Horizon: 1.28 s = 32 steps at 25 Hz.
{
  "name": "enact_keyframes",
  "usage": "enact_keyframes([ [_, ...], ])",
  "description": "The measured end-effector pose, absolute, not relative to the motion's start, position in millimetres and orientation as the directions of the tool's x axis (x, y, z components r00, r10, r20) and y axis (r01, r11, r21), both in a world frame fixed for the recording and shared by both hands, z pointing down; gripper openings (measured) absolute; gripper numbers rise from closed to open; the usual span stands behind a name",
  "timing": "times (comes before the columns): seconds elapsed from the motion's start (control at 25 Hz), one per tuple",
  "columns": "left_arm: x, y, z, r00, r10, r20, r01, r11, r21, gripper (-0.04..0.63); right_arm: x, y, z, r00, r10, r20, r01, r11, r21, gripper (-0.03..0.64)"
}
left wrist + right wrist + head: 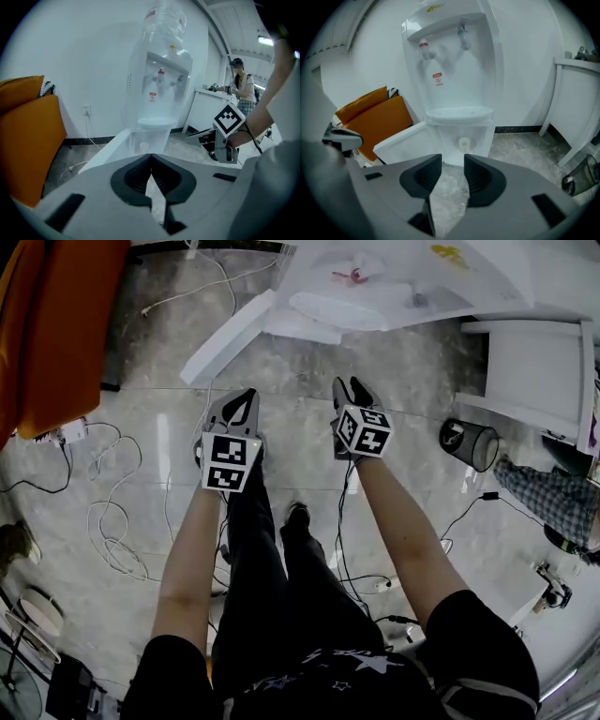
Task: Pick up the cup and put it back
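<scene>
Faced a tall white water dispenser (pixel 450 70), its lower cabinet door (pixel 405 140) swung open toward an orange seat (pixel 375 119) on the left, with a white counter (pixel 576 89) off to the right. Held both grippers out over the marble floor (pixel 520 145), short of the dispenser and touching nothing. Held the left gripper (pixel 151 157) closed, pads meeting at the tips with nothing caught between them. Carried the right gripper (pixel 452 161) narrowly parted, with only bare floor showing in the gap, and pointed it at the open cabinet. Found the cup (pixel 464 143) inside that cabinet, below the drip ledge (pixel 459 113), well ahead of the right gripper and roughly in line with its gap. Judged it light and thin-walled, probably a disposable sort, and so easy to crush, tip or knock backward. Reckoned it best taken round the middle of the side wall with a gentle squeeze, pads square on opposite sides. Reckoned too that the gap should likely be widened before going in under the ledge. Made it out as small, round and pale cream against the white interior. Could not tell at that size and in that washed-out light whether it stood upright or held anything.
</scene>
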State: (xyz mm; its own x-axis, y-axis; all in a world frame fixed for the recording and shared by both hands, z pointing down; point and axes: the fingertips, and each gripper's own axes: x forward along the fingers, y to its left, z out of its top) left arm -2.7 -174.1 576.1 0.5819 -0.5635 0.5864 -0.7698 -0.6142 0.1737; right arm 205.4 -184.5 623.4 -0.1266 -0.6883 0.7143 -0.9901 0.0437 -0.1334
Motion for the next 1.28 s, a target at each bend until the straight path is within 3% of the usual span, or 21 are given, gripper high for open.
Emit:
enact_keyframes([
  [0.52,17,-219,718,0.623,-0.593,0.511,-0.744,-0.651,0.152,0.010,240,-274,813,-0.122,-0.755,0.644,-0.991,0.127,-0.039,0.155],
  [0.96,44,-268,766,0.734,-0.565,0.377,-0.643,-0.757,0.117,0.010,237,-362,885,-0.125,-0.803,0.583,-0.992,0.116,-0.053,0.179],
  [1.28,36,-279,789,0.711,-0.604,0.361,-0.683,-0.715,0.148,0.010,240,-386,907,-0.114,-0.805,0.583,-0.993,0.110,-0.042,0.155],
])
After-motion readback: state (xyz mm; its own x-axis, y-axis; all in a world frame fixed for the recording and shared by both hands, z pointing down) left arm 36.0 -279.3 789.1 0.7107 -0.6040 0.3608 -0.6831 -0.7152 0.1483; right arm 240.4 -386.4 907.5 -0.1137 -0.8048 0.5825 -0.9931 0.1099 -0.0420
